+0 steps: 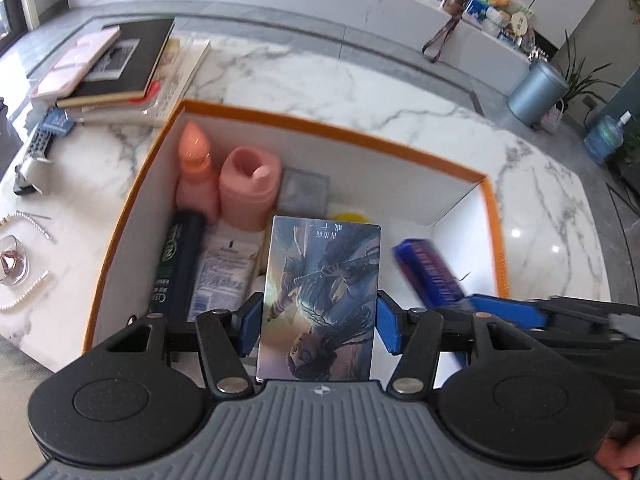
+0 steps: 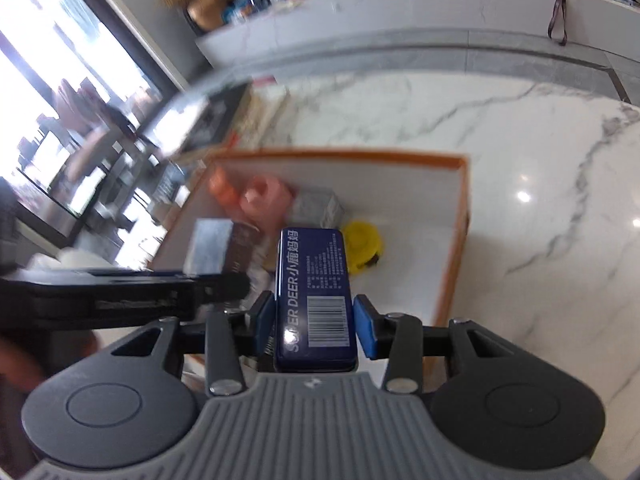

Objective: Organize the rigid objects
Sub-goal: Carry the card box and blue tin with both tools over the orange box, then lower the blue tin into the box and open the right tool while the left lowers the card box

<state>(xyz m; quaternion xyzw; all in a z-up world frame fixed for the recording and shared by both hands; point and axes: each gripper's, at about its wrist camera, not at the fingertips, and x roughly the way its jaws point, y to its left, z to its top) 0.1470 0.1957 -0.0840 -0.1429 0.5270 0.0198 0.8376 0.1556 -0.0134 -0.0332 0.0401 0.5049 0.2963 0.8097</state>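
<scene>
Two things are being carried over the box [image 1: 328, 128]. A card pack [image 1: 320, 300] is pinched in the left claw [image 1: 318, 326]; a blue tin [image 2: 314, 300] is pinched in the right claw [image 2: 314, 330]. Next, free spots below must be found.

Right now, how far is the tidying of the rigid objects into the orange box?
Partly done. The orange box already holds two pink bottles, a dark tube, a white packet and a yellow item. In hand: the left gripper clamps an illustrated card box, the right gripper a blue tin. Left: books and small accessories on the table.
</scene>
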